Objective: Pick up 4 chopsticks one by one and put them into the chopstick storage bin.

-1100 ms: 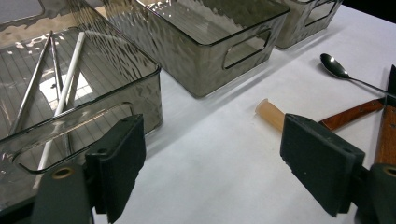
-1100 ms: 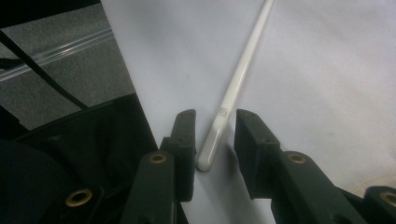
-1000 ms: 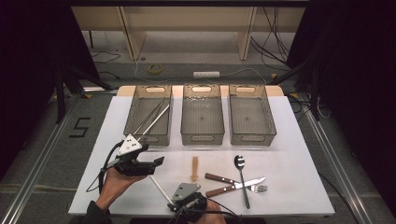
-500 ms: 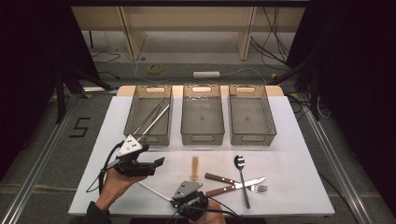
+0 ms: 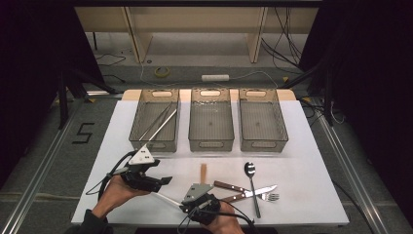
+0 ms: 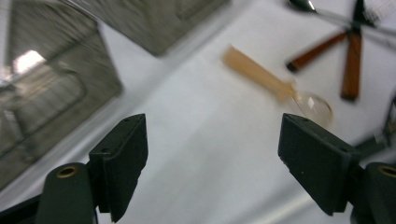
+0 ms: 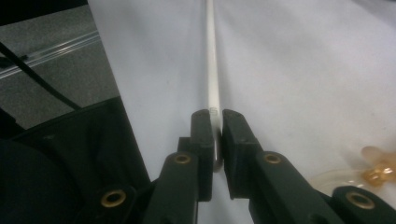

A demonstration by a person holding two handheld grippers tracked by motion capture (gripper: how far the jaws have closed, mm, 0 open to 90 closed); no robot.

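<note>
High view: taking the left bin (image 5: 155,127) as the mark, the left tongs (image 5: 163,180) hover over the bench (image 5: 311,161) just in front of it, jaws wide with nothing between them. To their right, farther from the bin, the right tongs (image 5: 182,204) have just been closing and now pinch one end of a thin white chopstick (image 5: 167,199), which lies between the two tongs.

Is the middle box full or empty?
Empty. The middle box shows only its bare mesh floor in the high view; nothing lies inside.
</note>
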